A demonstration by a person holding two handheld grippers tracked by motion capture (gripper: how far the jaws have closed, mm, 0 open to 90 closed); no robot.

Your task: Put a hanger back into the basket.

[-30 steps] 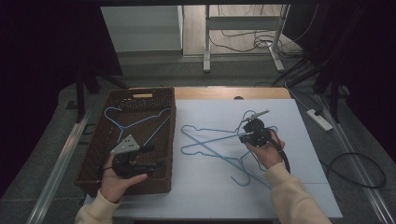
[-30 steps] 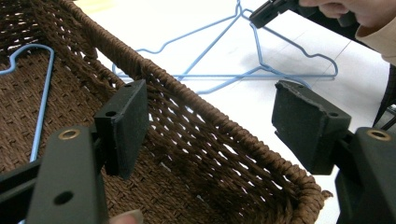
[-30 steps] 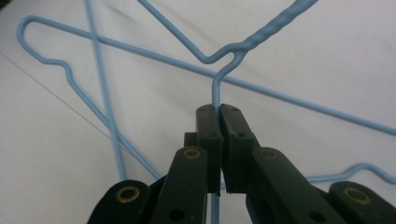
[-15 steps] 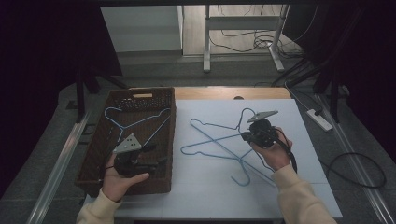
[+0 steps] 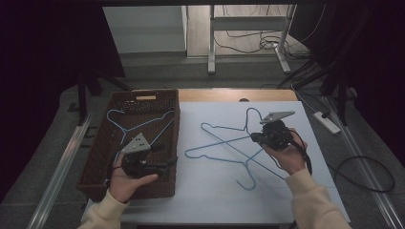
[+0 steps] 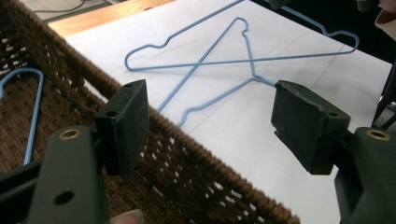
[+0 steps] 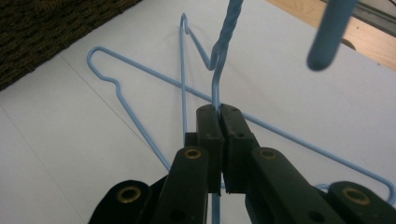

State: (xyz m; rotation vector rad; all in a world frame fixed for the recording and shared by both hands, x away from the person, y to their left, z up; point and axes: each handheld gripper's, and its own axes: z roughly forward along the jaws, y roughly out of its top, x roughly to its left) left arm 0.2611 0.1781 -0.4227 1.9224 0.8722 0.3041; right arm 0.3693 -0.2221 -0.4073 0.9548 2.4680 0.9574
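Observation:
Two blue wire hangers lie crossed on the white sheet. My right gripper is shut on the neck of one hanger, whose hook end is tilted up; in the right gripper view the twisted neck rises from my shut jaws. The other hanger lies flat, hook toward the front. A third blue hanger rests in the brown wicker basket. Low over the basket's front right part, my left gripper stands open with nothing between its jaws.
The basket's woven rim runs just below the left jaws. A bare wooden strip lines the table's far edge. On the floor at the right lie a power strip and cables. White sheet in front of the hangers is bare.
My right gripper has drifted slightly right and back with the hanger's neck in it, raising the hook end. The left gripper has stayed put.

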